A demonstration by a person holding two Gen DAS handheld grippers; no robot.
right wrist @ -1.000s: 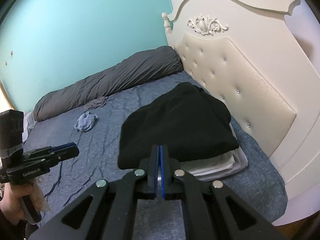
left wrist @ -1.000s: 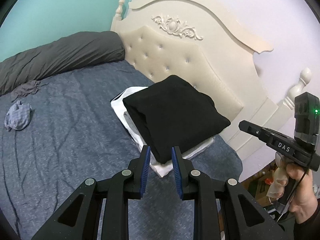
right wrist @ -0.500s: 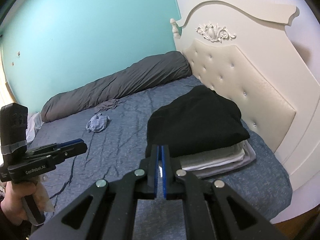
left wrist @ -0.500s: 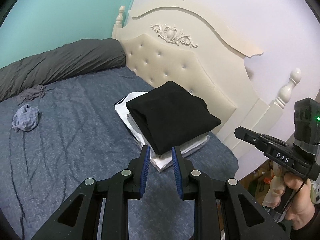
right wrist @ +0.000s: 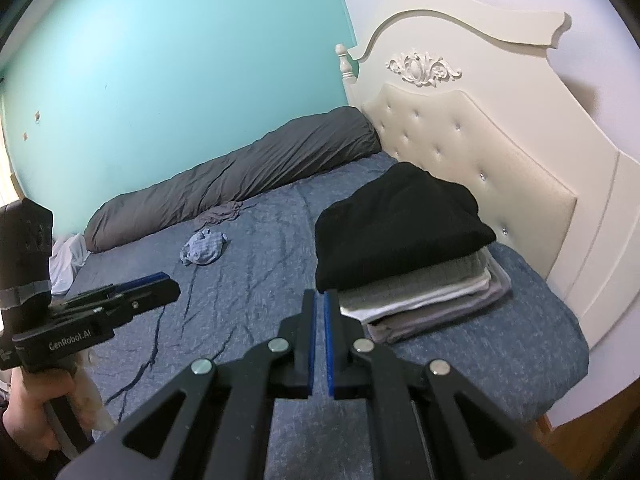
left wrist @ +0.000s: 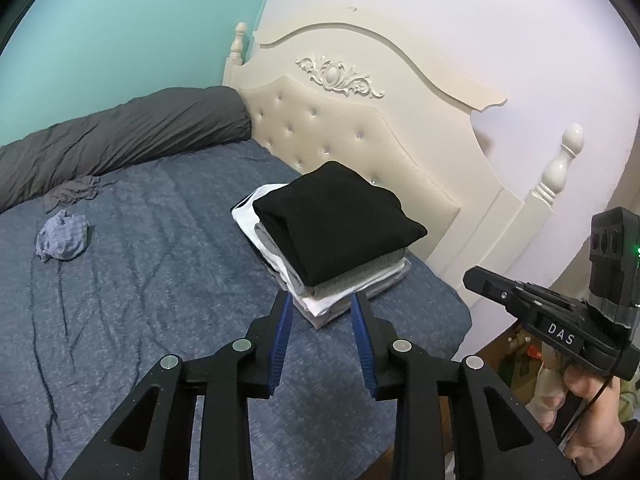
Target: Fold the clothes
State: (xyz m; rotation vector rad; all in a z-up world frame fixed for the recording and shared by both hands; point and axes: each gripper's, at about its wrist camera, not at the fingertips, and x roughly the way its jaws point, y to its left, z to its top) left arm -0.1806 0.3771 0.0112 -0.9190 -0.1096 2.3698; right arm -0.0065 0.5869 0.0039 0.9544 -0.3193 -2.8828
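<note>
In the left wrist view we note the left gripper held clear above the bed, its jaws having just been opening with nothing between them, while the stack of folded clothes, a black garment on top, sits near the headboard. In the right wrist view we find the right gripper closed on nothing, and a crumpled blue garment lies well apart from the stack, near the grey duvet roll.

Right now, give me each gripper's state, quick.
Left gripper: open, its jaws have just been opening, nothing between them.
Right gripper: shut, holding nothing.
</note>
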